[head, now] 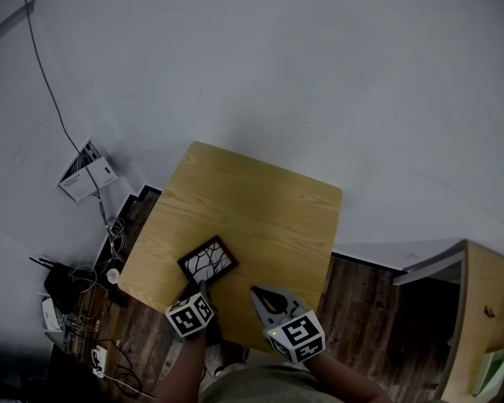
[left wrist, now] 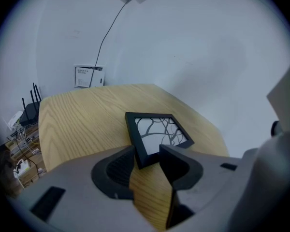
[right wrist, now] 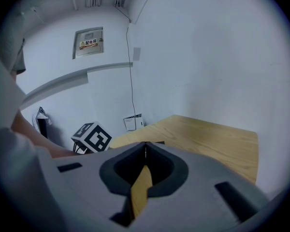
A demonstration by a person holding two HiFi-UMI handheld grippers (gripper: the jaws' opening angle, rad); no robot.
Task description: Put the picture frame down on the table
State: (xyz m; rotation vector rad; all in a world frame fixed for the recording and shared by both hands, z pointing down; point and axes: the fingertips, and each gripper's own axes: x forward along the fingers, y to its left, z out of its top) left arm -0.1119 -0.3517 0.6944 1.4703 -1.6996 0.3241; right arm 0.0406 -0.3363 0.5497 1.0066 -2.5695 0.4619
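The black picture frame [head: 208, 261] with a branch drawing lies flat on the wooden table [head: 269, 200], near its front left corner. My left gripper [head: 204, 287] is at the frame's near corner. In the left gripper view that corner of the frame [left wrist: 157, 132] sits between the jaws of the left gripper [left wrist: 147, 152], which stand wide apart and do not press on it. My right gripper [head: 257, 294] hovers over the table's near edge, to the right of the frame. Its fingertips [right wrist: 145, 147] meet with nothing between them.
A white box [head: 86, 173] with a cable hangs on the wall beyond the table's left side. A router and tangled cables [head: 63, 288] lie on the floor at the left. A wooden cabinet [head: 487, 309] stands at the right. Most of the tabletop beyond the frame is bare wood.
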